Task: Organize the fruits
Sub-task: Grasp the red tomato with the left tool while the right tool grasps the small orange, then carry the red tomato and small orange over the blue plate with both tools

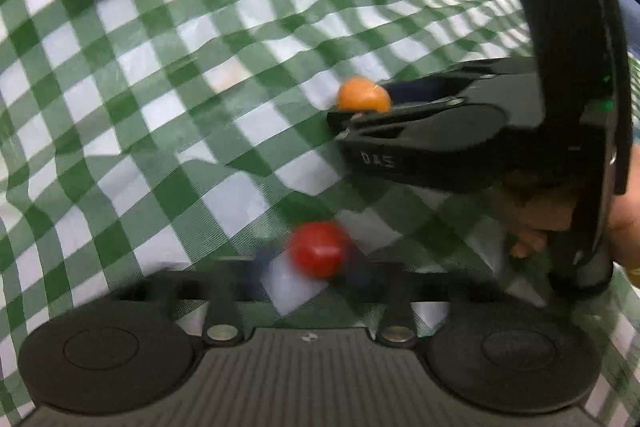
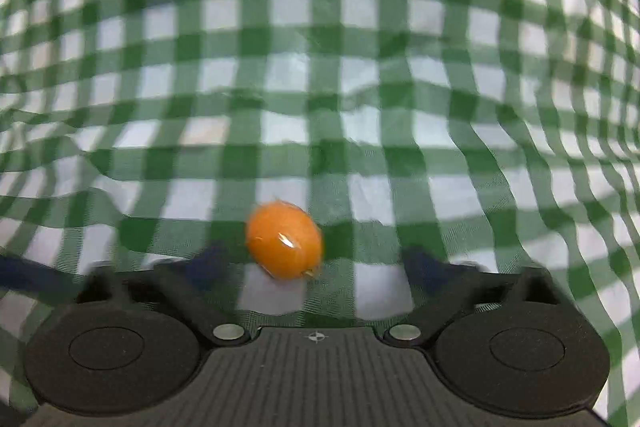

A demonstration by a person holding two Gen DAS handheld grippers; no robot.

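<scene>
Fruits are only partly dealt with, as far as these views let you judge: no bowl, tray or sorted group is visible anywhere on the green-and-white checked cloth [image 2: 304, 75], so the organizing looks to be in an early or middle stage, with both pieces yet to reach a destination. Your left gripper [image 1: 312, 267] has a small red fruit [image 1: 318, 254] between its blurred fingers; the jaws stand narrow around it, though the blur keeps you from being sure the pads actually touch it. Your right gripper [image 2: 308, 267] has its fingers spread wide, with the orange fruit [image 2: 285, 239] lying between them and clear of both, seemingly resting on the cloth and not gripped. In the left wrist view that same orange fruit [image 1: 363, 95] shows at the tip of the right gripper [image 1: 360, 115], well apart from the red one. The orange fruit is oval; in the right wrist view its long axis runs diagonally, from upper left to lower right, so it sits skewed to your finger line. The red fruit looks nearly round, with no clear long axis.
</scene>
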